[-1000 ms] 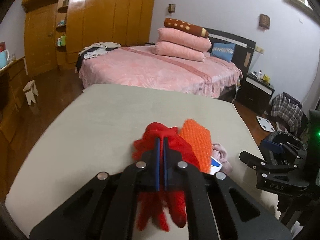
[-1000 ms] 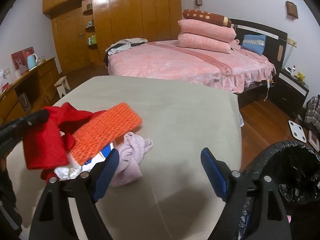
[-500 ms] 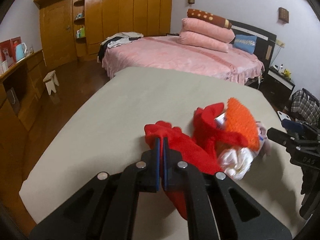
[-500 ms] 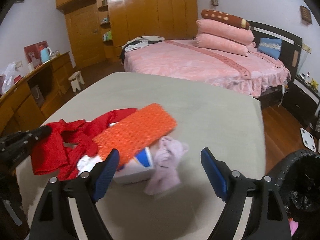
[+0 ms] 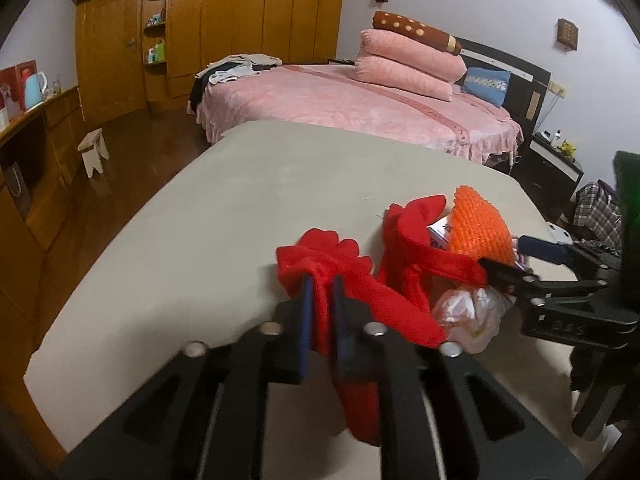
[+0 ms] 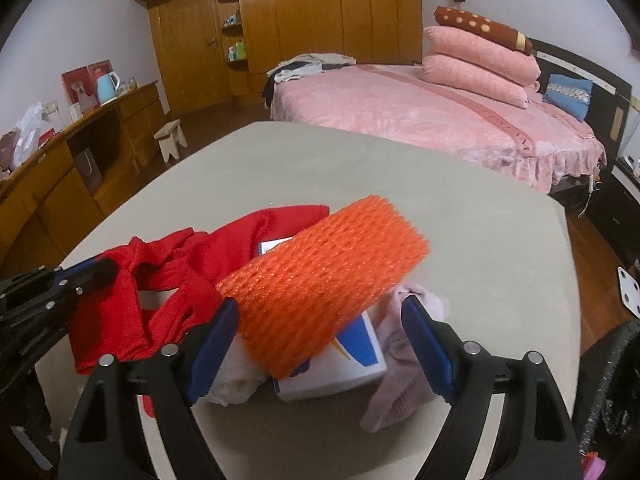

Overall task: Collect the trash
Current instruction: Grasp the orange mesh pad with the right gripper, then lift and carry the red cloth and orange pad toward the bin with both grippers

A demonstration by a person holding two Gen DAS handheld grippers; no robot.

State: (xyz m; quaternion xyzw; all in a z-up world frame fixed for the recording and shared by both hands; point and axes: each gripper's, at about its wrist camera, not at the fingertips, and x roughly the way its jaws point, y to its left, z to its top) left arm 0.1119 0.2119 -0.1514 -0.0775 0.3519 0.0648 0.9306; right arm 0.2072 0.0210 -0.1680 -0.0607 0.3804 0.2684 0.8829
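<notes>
- Left gripper (image 5: 320, 312): jaws clamped on red cloth (image 5: 352, 292), now dragged clear of the pile, which a second ago it was pressed against.
- Right gripper (image 6: 320, 336): jaws wide, moved in to straddle orange foam net (image 6: 324, 276), no contact visible.
- Net sits atop white-blue box (image 6: 352, 364) on counter (image 6: 480, 240).
- Black bin (image 6: 616, 392) at right edge; nothing visibly binned yet.
</notes>
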